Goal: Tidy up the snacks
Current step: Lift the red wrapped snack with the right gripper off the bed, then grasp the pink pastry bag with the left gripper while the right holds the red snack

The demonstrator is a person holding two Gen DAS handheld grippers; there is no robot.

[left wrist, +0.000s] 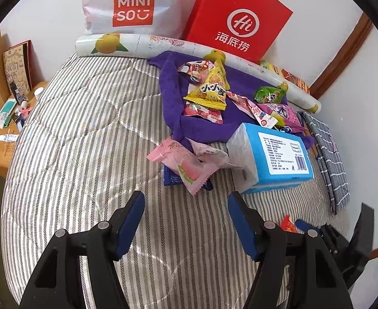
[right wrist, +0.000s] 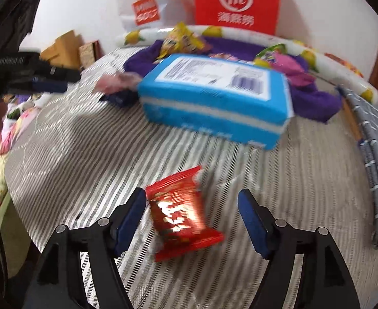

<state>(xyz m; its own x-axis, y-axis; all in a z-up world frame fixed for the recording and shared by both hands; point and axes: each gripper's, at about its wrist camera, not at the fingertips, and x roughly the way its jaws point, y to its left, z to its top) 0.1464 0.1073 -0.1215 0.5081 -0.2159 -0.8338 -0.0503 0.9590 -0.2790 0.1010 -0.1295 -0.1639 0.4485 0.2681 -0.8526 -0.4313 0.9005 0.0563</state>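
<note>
Right tongs (right wrist: 192, 202) gape loosely around the red snack packet (right wrist: 182, 213), which may slide off the striped bed (right wrist: 86, 141); left tongs (left wrist: 185, 206) hang half-open, empty.

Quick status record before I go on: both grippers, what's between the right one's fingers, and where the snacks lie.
left gripper: open, nothing between its fingers, over the striped quilt
right gripper: open, pads not pressing
red snack packet: on the quilt between the right fingers, near the left pad
blue tissue pack: beyond the red packet
pink snack packet: left of the tissue pack
snack pile: on the purple towel
yellow triangular packet: on top of the pile
</note>
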